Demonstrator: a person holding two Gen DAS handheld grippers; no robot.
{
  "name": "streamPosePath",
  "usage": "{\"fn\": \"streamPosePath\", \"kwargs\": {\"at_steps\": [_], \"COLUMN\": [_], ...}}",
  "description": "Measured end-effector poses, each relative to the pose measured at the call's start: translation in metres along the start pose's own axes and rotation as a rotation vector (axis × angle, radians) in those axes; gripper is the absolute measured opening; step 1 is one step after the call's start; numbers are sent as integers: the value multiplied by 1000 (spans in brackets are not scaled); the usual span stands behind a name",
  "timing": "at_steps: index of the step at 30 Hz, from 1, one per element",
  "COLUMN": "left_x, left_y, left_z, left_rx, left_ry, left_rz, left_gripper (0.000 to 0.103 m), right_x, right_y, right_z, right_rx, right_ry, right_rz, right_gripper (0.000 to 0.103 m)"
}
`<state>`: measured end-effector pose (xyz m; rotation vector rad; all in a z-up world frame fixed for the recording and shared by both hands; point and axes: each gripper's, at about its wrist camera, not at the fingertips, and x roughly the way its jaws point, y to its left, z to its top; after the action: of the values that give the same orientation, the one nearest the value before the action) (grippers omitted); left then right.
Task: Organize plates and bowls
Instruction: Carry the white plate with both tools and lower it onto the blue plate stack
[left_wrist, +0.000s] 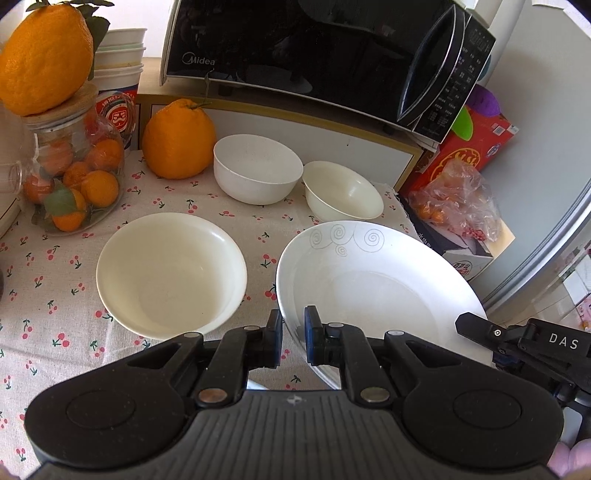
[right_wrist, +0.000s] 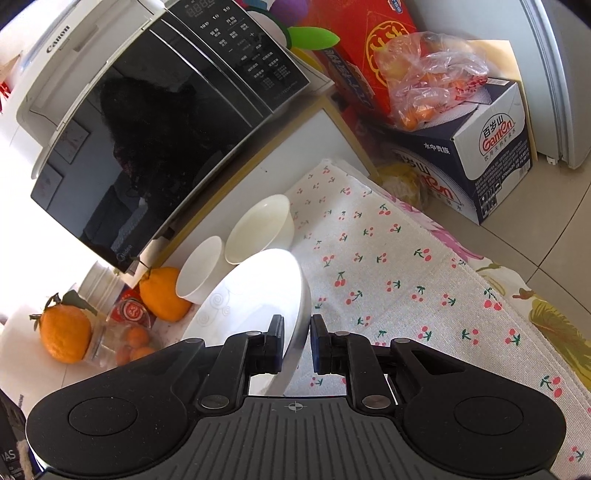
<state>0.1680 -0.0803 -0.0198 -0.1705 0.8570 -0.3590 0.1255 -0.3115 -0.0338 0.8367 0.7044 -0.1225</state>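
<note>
the left tongs (left_wrist: 293, 338) and the right tongs (right_wrist: 297, 341) each pinched the rim of the big round white plate with swirl marks (left_wrist: 376, 280). the plate was tilted, in front of the black microwave (left_wrist: 314, 55), beside a wide cream bowl (left_wrist: 171, 273).

white swirl-patterned plate (left_wrist: 376, 280), cherry-print tablecloth (left_wrist: 55, 295)

Bright daylight throughout; soft shadows are cast. In the right wrist view the plate (right_wrist: 255, 291) and the upper-left printer (right_wrist: 55, 74) are blown out to white. Reflections are seen on the microwave door (left_wrist: 295, 44). Strong fisheye bending and dark corner vignetting are noted; focus is sharp.
</note>
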Motion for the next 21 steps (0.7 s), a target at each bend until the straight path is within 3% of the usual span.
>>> {"fn": "streamPosePath", "kwargs": {"at_steps": [21], "left_x": [-53], "left_y": [22], "left_z": [-10], "left_rx": [-6], "left_ry": [6], "left_rz": [18], "left_gripper": [11], "right_x": [-29], "right_y": [38], "right_z": [-22], "right_rx": [-85], "right_ry": [91], "right_rz": [25], "right_gripper": [16]}}
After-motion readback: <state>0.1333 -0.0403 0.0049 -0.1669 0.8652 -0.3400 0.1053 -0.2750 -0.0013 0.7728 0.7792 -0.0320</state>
